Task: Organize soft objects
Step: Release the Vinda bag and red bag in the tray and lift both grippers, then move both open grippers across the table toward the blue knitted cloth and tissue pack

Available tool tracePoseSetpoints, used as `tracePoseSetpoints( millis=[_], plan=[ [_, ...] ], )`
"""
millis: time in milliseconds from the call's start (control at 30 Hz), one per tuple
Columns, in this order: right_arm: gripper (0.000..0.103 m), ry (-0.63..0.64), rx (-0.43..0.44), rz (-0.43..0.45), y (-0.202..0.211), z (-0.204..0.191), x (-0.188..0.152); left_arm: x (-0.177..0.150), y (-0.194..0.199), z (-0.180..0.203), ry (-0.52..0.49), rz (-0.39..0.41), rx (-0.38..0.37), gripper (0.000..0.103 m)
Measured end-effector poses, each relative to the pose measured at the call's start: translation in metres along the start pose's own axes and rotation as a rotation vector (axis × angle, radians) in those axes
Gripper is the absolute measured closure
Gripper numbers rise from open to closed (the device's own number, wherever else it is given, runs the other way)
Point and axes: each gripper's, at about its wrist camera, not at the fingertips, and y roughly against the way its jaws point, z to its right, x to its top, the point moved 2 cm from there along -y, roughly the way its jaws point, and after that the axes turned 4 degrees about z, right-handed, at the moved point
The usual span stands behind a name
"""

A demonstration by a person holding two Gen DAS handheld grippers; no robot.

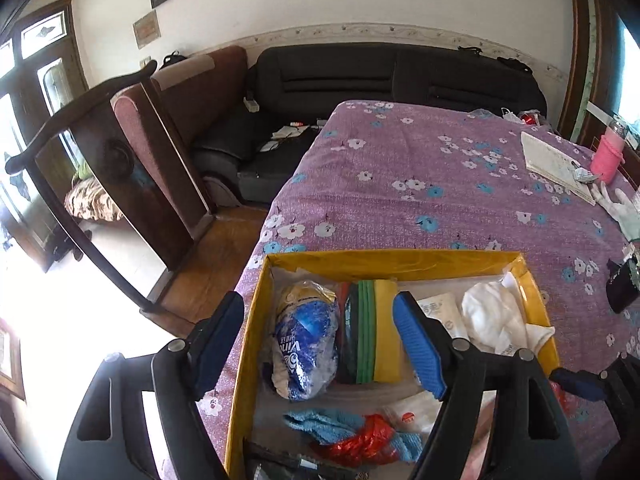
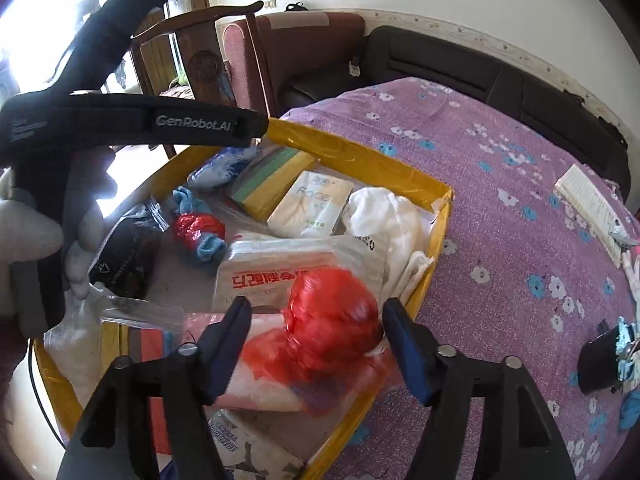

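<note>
- Clearly both claws stand spread: the right gripper [image 2: 316, 344] straddles a red plastic bundle [image 2: 334, 318] without pinching it, and the left gripper [image 1: 320, 344] hangs empty over the yellow box [image 1: 400, 258].
- That bundle lies on packets inside the box; it looks light, crinkly, slippery, best squeezed across its middle.
- Underneath, a purple flowered cloth [image 1: 400, 184] covers the table; 1 dark sofa [image 1: 360, 76] lines the wall.

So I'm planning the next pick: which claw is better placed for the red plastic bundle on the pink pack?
Right claw: the red bundle lies between its open fingers. Left claw hangs over the blue bag.
</note>
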Motion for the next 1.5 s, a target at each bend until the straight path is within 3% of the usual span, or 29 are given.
tracePoseSetpoints(
  millis=[200, 533, 1100, 1500],
  plan=[
    [0.023, 0.001, -0.014, 0.039, 0.022, -0.001, 0.0, -0.005, 0.046, 0.021, -0.109, 0.088, 0.054, 0.026],
    [0.021, -0.06, -0.038, 0.078, 0.07, 0.015, -0.016, -0.024, 0.124, 0.062, -0.261, 0.223, 0.141, 0.016],
    [0.017, -0.128, -0.1, 0.147, 0.145, 0.049, -0.068, -0.053, 0.203, 0.112, -0.248, 0.284, 0.083, 0.015],
    [0.017, -0.21, -0.129, 0.158, 0.173, 0.085, -0.096, -0.062, 0.22, 0.147, -0.265, 0.29, 0.036, 0.014]
  ],
)
